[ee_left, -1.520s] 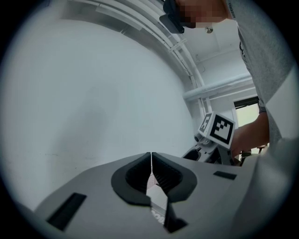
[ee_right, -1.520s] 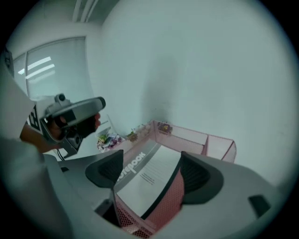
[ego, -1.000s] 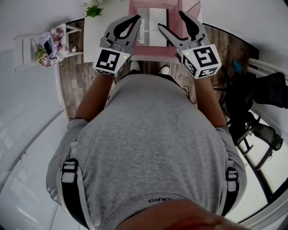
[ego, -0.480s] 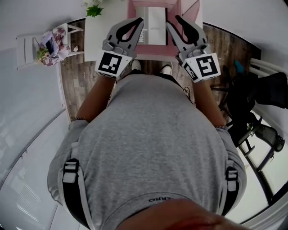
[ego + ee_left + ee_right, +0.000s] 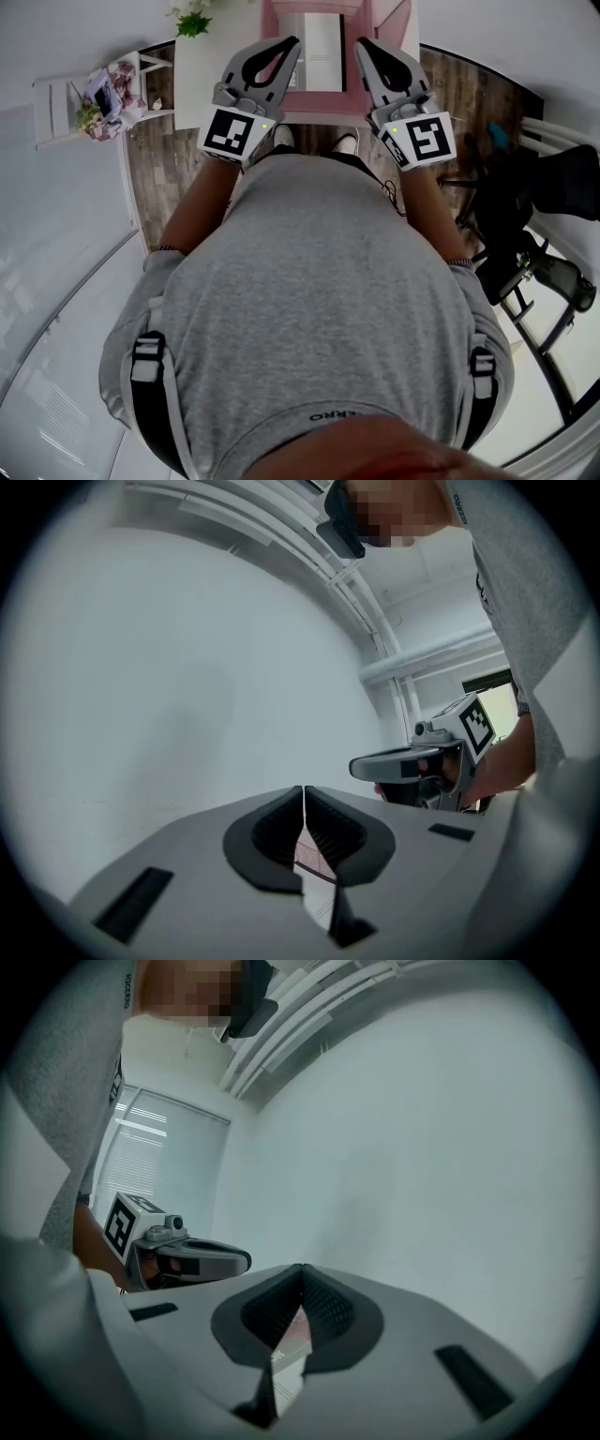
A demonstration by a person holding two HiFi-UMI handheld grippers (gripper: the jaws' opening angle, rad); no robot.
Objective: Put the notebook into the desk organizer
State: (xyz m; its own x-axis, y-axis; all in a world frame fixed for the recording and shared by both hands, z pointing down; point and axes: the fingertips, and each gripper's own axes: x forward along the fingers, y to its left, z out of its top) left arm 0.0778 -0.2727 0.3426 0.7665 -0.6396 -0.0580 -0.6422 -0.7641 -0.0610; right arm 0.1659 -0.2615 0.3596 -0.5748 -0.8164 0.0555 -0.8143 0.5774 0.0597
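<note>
We hold the thin grey notebook (image 5: 321,37) by both edges, left gripper (image 5: 292,43) clamped, right gripper (image 5: 362,45) jaws just closed on it, ready, we judge, to lower it squarely into the pink box-like desk organizer (image 5: 319,103).

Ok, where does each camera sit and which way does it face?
Head view: on the person's head, facing steeply down over the grey shirt to the left claw, right claw, notebook and pink organizer.
Left gripper view: on the left claw, facing level along its shut jaws at a white wall; the shirt shows.
Right gripper view: likewise on the right claw, jaws just closed on nothing; shirt shows.
Shared: each gripper view shows the other claw.
</note>
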